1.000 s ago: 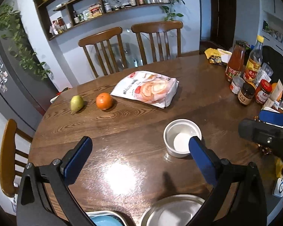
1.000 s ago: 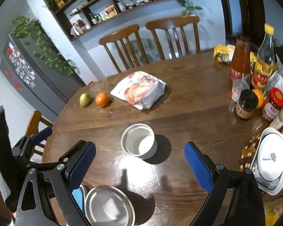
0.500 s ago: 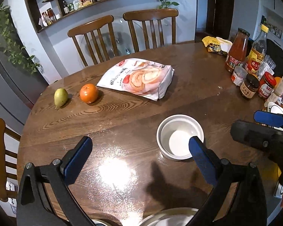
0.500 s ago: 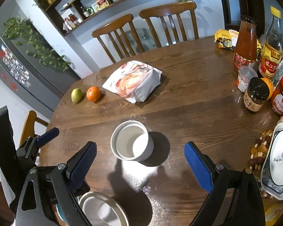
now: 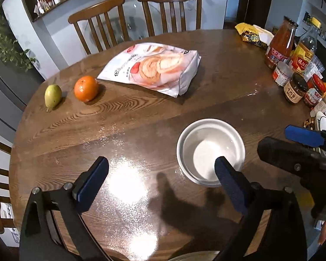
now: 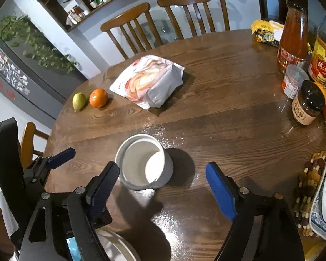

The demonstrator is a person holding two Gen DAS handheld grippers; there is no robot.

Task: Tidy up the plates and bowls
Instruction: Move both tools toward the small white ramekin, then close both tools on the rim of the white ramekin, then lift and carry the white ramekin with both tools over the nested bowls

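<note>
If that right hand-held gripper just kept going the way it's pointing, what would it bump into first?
Probably the white bowl: the right hand-held gripper angles down at the table with the bowl between its open fingers, near the left one. Depth is hard to judge.

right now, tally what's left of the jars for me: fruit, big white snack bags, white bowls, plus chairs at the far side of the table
fruit: 2, a pear and an orange
big white snack bag: 1
white bowl: 1
far-side chairs: 2, the left chair and the right chair
total: 6
</note>
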